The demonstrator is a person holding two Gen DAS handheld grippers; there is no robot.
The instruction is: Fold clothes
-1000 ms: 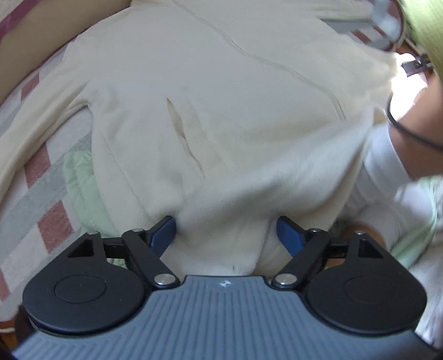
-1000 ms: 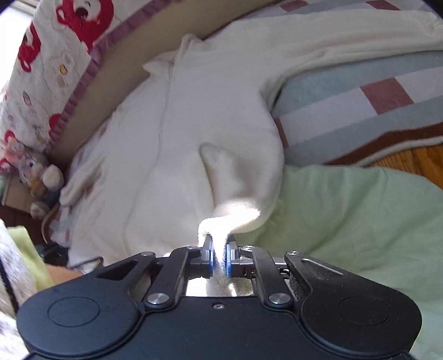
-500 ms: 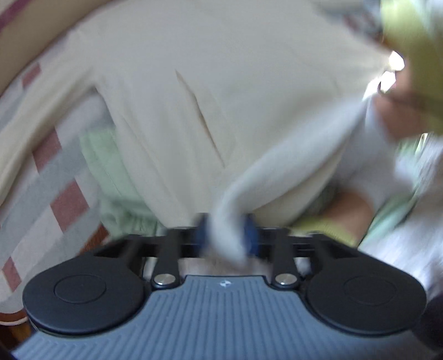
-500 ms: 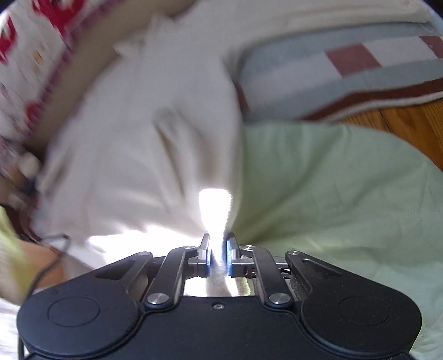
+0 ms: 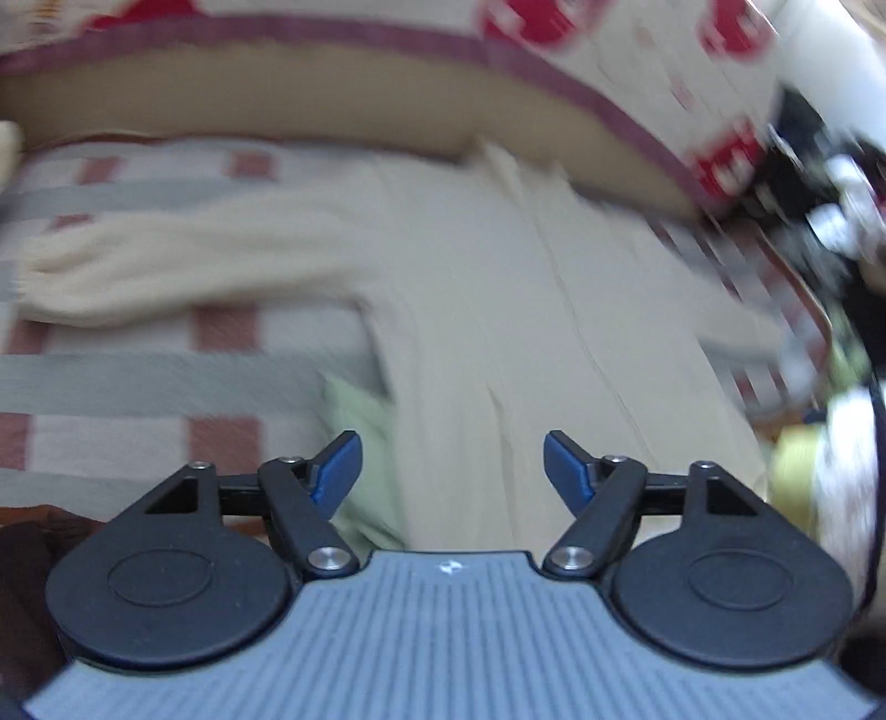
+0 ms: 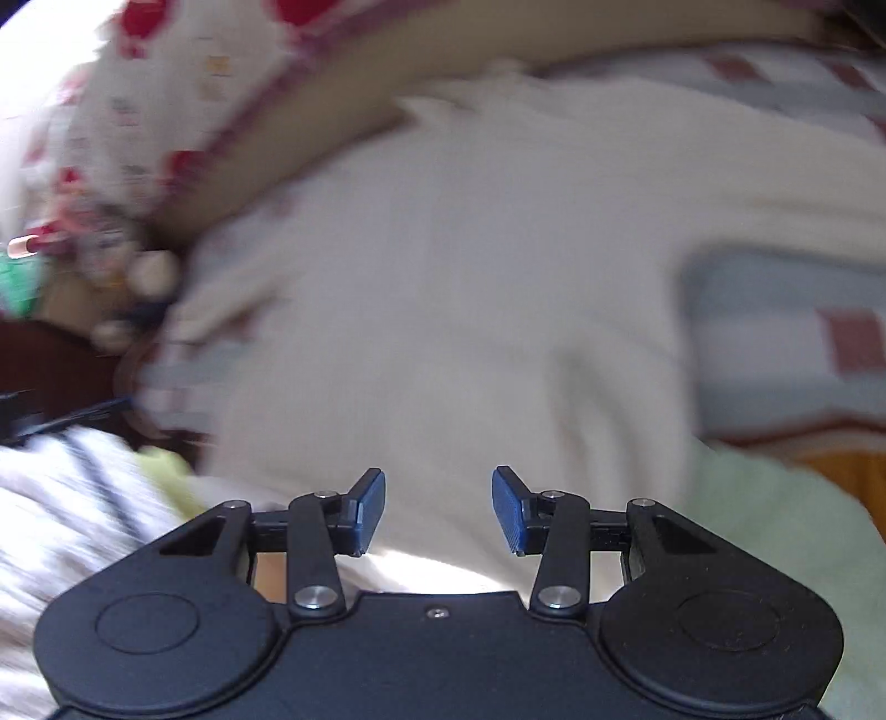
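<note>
- My left gripper (image 5: 453, 464) has its blue pads spread wide apart, with nothing between them; it hangs over the near hem of the cream sweatshirt (image 5: 498, 310).
- My right gripper (image 6: 437, 509) is likewise parted, its pads clear of any cloth, above the same cream sweatshirt (image 6: 470, 288).
- The sweatshirt lies spread flat on the striped blanket (image 5: 138, 376), body running from the near edge toward the far edge.
- In the left wrist view one sleeve (image 5: 183, 266) stretches out toward the blanket's left side, cuff well away from the body.
- A pale green cloth (image 5: 360, 421) pokes out from under the sweatshirt at the near edge, just beside my left gripper's left pad.
- In the right wrist view that green cloth (image 6: 775, 509) spreads along the blanket's near right corner, partly under the sweatshirt.
- Along the far edge of the blanket runs a tan band, and behind it a quilt with red figures (image 5: 609, 33).
- A small plush toy (image 6: 133, 277) sits at the far left in the right wrist view.
- Both views are smeared by motion, so I cannot make out fine seams.
</note>
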